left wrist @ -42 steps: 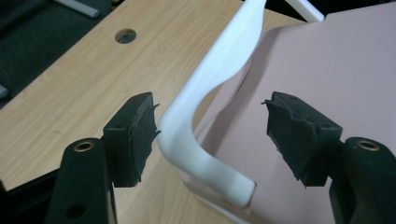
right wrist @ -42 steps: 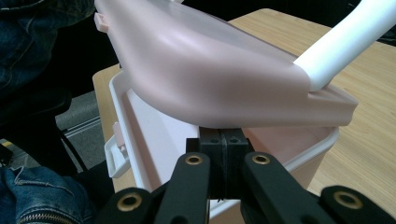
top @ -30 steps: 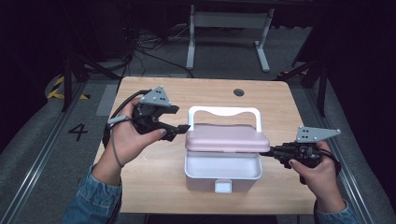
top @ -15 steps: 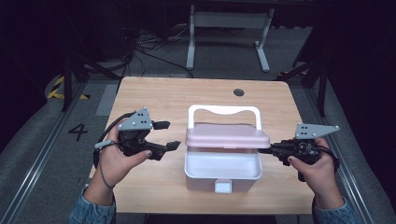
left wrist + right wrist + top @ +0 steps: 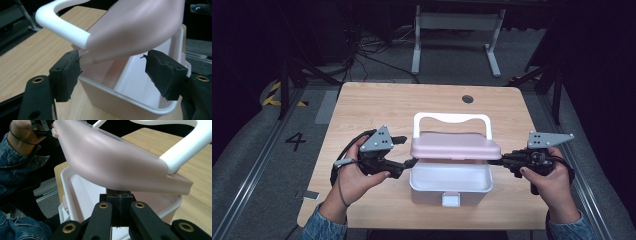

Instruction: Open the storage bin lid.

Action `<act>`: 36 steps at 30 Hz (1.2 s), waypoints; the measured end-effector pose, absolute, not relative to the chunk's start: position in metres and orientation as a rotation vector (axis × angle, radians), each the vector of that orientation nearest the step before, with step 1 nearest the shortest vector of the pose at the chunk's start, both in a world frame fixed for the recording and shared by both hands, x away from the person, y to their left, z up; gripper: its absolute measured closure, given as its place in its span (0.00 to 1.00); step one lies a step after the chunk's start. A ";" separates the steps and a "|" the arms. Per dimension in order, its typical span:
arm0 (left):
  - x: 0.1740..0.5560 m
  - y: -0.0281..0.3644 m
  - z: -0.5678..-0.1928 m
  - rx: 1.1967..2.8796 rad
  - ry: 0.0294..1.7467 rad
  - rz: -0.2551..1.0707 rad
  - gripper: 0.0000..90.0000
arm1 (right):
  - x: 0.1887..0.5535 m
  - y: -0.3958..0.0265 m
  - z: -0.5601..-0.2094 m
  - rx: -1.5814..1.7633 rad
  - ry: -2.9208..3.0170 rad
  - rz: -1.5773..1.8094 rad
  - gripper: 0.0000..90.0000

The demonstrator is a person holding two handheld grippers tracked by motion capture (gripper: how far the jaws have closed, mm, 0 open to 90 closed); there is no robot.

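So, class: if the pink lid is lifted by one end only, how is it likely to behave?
The pink lid looks thin and moulded, so probably light and fairly stiff. Its glossy, curved surface may slip. Perched partly over the white box, it could tilt or swing.

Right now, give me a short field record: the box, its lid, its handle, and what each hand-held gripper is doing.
box: white plastic box, open at the front, on the wooden table
lid: pink lid, raised above the box's rim
handle: white handle, upright behind the lid
left hand-held gripper: jaws open, at the lid's left end; pads either side of the lid's corner, not pressing
right hand-held gripper: jaws shut, tip under the lid's right end
clasp: white tab on the box's front wall
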State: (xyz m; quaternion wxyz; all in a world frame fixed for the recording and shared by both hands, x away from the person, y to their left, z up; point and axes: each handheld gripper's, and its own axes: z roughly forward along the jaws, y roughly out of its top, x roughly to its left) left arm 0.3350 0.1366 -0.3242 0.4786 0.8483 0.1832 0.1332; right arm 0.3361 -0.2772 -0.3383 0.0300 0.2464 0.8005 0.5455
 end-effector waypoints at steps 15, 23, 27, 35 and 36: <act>0.334 0.125 -0.321 2.068 0.385 0.507 0.57 | 0.337 -0.277 -0.339 0.772 2.472 1.702 1.00; 0.336 0.123 -0.316 2.084 0.402 0.546 0.61 | 0.332 -0.282 -0.334 0.756 2.475 1.682 0.97; 0.343 0.123 -0.311 2.075 0.436 0.523 0.64 | 0.327 -0.292 -0.330 0.763 2.462 1.667 0.97; 0.358 0.122 -0.296 2.093 0.537 0.421 0.67 | 0.324 -0.312 -0.327 0.815 2.411 1.659 0.97; 0.360 0.122 -0.294 2.093 0.549 0.407 0.67 | 0.323 -0.314 -0.327 0.819 2.403 1.661 0.97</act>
